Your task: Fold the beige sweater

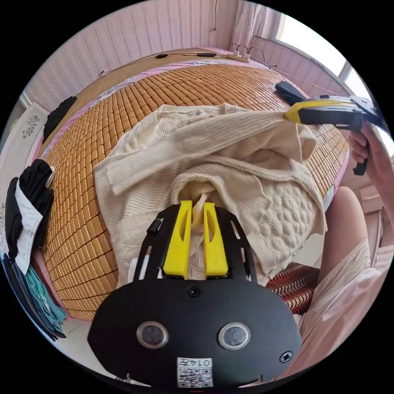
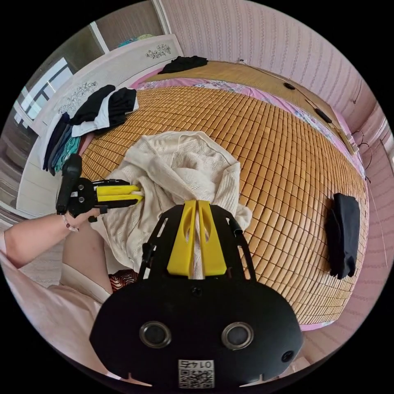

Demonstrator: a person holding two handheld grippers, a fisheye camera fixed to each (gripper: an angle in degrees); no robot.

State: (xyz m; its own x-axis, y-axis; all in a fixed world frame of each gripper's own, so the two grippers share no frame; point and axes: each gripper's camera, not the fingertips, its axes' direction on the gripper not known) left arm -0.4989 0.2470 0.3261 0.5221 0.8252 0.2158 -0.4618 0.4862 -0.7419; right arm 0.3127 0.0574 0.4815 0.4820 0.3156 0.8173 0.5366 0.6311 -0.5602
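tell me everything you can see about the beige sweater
The beige sweater is a cream knit with ribbed bands and a raised bubble-like pattern on one panel. It lies bunched and unfolded on the woven bamboo mat near the bed's edge, part of it hanging over that edge by the person's leg. Both tongs pinch it: the left gripper holds a gathered fold, and the right gripper clamps another bunch, pulling the fabric taut between them.

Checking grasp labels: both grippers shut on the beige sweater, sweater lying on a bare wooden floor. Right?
Not the floor. The beige sweater lies on a bamboo mat covering a bed, as the right gripper view shows. The rest holds: the left gripper and the right gripper are each shut on the sweater.
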